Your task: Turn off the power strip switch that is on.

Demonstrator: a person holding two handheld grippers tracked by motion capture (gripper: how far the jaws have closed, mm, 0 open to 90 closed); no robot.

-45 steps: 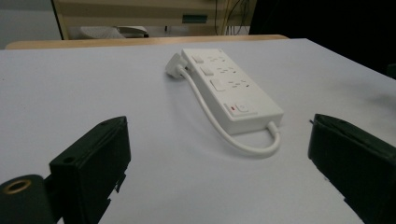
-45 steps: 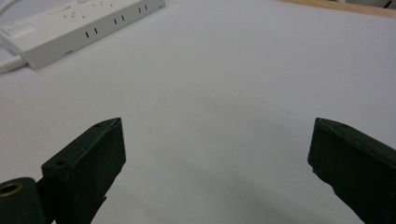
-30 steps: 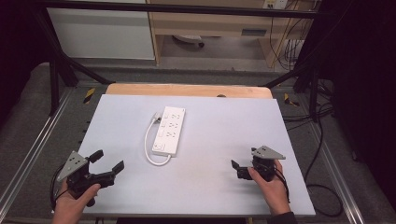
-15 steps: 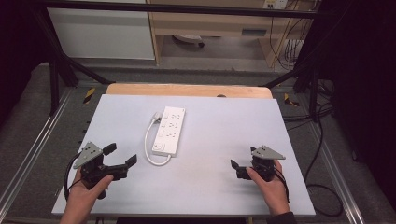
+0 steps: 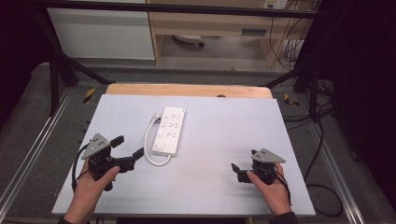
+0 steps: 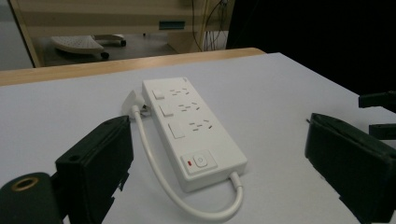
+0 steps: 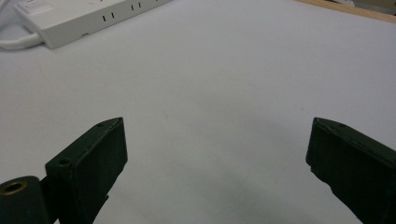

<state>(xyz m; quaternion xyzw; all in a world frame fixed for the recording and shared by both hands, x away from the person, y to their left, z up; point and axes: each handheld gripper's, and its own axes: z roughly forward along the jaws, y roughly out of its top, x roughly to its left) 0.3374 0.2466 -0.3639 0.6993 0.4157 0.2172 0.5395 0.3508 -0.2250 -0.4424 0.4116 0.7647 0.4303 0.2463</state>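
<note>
A white power strip [image 5: 169, 130] lies left of centre on the pale grey table [image 5: 224, 135], its white cable [image 5: 150, 151] looped at its near left side. My left gripper [image 5: 128, 146] is held open just left of the strip's near end, nothing between its jaws. In the left gripper view the strip [image 6: 191, 130] lies ahead between the fingers [image 6: 98, 163], switch end nearest. My right gripper [image 5: 243, 161] is open and empty over bare table at the front right. The right gripper view has the strip [image 7: 84, 16] far off at the top left.
A wooden strip [image 5: 187, 90] runs along the table's far edge. Metal rails [image 5: 28, 158] flank both sides, and black cables [image 5: 322, 140] lie on the floor at the right. Bare table surface spreads between the two grippers and right of the power strip.
My left gripper has moved right and forward, from the table's front left corner to just beside the power strip's near end. The right gripper has stayed put.
</note>
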